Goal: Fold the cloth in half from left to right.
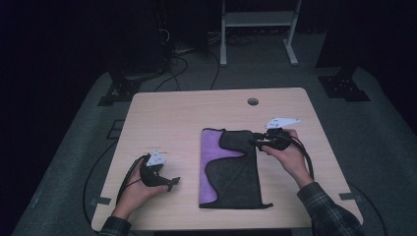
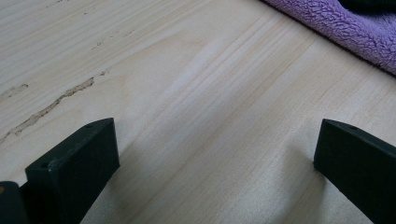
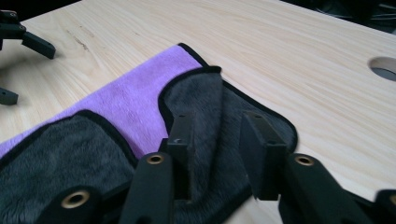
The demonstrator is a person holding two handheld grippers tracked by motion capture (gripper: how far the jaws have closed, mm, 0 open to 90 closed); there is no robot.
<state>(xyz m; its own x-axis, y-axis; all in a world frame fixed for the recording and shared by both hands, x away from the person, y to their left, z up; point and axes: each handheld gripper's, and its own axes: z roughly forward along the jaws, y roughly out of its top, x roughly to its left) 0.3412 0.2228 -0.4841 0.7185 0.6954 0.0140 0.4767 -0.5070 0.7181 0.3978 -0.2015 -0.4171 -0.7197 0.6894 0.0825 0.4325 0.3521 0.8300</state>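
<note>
Pale wood makes up the surface [image 1: 182, 113], and at about eight o'clock on it the left tongs [image 1: 173, 182] rest low in the person's left hand [image 1: 137, 191], jaws spread wide with bare wood between them; in the left gripper view the two black jaws stand far apart and a purple edge of the cloth [image 2: 345, 32] shows at two o'clock. Near the middle, slightly toward four o'clock, lies the folded cloth [image 1: 231, 172], purple beneath with a dark grey layer folded over it, flat on the wood. At the cloth's upper right corner, around two o'clock, the right tongs [image 1: 256, 141] sit in the right hand [image 1: 287, 155], jaws partly open just above the grey fold, gripping nothing.
</note>
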